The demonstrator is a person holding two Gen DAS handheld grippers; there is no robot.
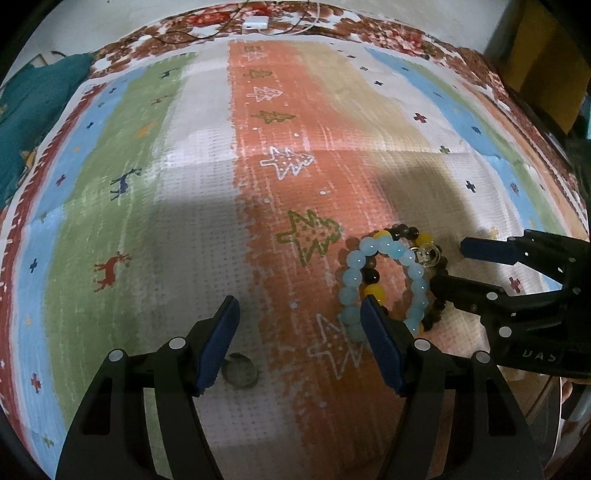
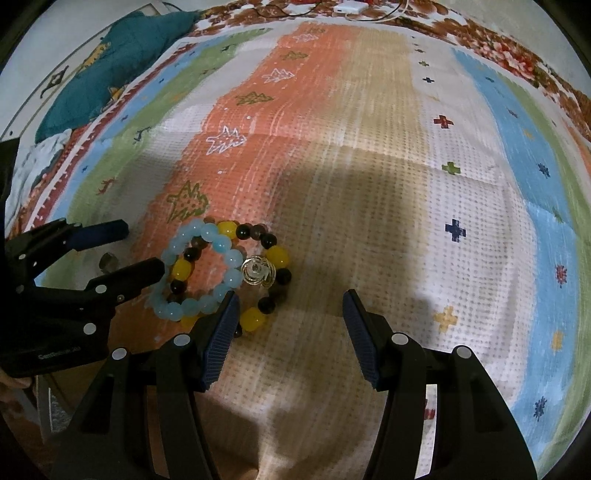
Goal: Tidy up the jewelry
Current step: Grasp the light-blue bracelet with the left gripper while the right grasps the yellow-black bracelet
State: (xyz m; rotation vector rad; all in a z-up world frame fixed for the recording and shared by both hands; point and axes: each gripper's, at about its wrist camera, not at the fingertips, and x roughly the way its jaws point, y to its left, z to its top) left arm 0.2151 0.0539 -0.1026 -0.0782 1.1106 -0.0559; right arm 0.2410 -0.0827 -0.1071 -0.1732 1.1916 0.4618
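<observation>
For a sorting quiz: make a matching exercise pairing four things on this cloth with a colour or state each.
Things:
1. top bracelet
2. lower bracelet
3. small ring
4. left claw

Descriptions:
A. yellow and dark beads
B. open, nothing held
C. pale blue beads
D. lies alone, apart from the bracelets

Pairs: 1-C, 2-A, 3-D, 4-B

Pretty sure we're in someone's home here, probably a bedroom. We're looking down at a soft striped mat [image 1: 207, 206] printed with little trees, reindeer and crosses, spread over a floral bedsheet [image 1: 399, 33]. There's a teal quilted blanket [image 2: 122, 62] bunched at the far edge, plus a white charger [image 1: 255, 23] with loose cables by the wall.
</observation>
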